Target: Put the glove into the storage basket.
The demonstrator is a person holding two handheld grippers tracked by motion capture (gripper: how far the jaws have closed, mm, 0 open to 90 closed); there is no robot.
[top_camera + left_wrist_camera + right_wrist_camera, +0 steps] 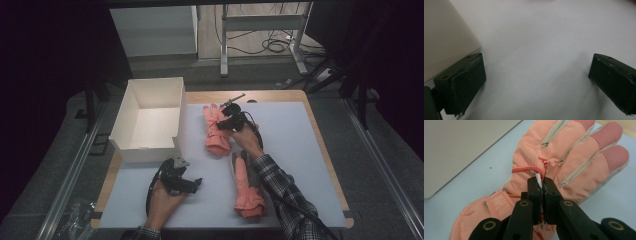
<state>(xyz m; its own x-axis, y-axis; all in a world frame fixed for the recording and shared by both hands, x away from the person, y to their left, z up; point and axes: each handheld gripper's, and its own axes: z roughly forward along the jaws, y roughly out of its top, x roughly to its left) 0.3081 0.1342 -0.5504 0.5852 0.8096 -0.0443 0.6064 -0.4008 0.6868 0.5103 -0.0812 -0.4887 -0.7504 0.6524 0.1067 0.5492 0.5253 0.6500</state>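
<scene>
Gloves, both orange: the far glove lies mid-table just right of the white box, and the near glove lies toward the front edge at its five o'clock, a little apart. Going left to right in the high view, the left gripper sits low over the grey mat at the box's six o'clock, jaws wide apart and holding nothing. The right gripper is on the far glove, its jaws pressed together on a fold of the glove's back with a white tag pinched in.
</scene>
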